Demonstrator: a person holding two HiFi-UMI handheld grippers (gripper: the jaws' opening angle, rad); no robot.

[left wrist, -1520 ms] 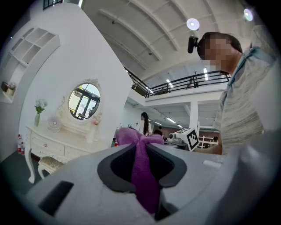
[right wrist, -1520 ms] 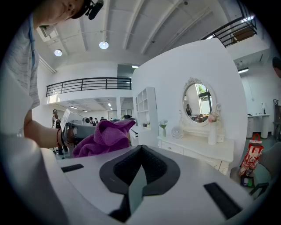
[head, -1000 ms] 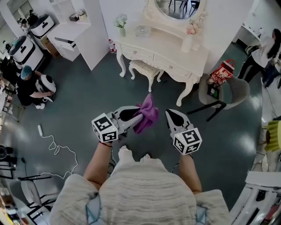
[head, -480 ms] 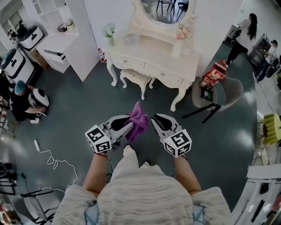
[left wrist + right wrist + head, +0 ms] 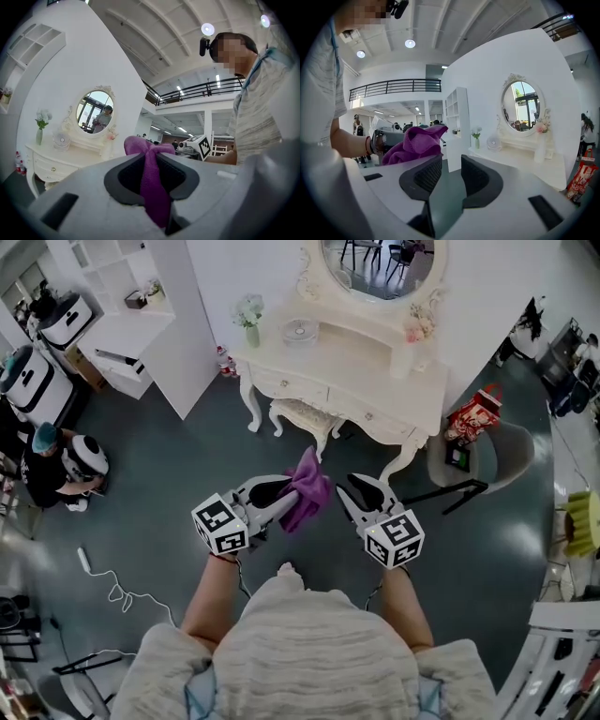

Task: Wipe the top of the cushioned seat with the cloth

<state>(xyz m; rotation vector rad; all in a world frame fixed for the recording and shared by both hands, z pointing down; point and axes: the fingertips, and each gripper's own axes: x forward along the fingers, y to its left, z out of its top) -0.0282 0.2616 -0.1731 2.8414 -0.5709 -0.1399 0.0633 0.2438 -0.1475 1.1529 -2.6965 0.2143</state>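
My left gripper (image 5: 151, 164) is clamped on the purple cloth (image 5: 140, 146), which bunches out past the tips. My right gripper (image 5: 451, 168) is held just beside it; its jaws are apart, have just been opening, and have nothing between them. The cushioned seat (image 5: 302, 412) stands ahead on the dark floor (image 5: 187, 465), partly under the white bench (image 5: 347, 348) and well apart from the cloth.

Cushioned seat (image 5: 302, 413) before dressing table (image 5: 352, 352)
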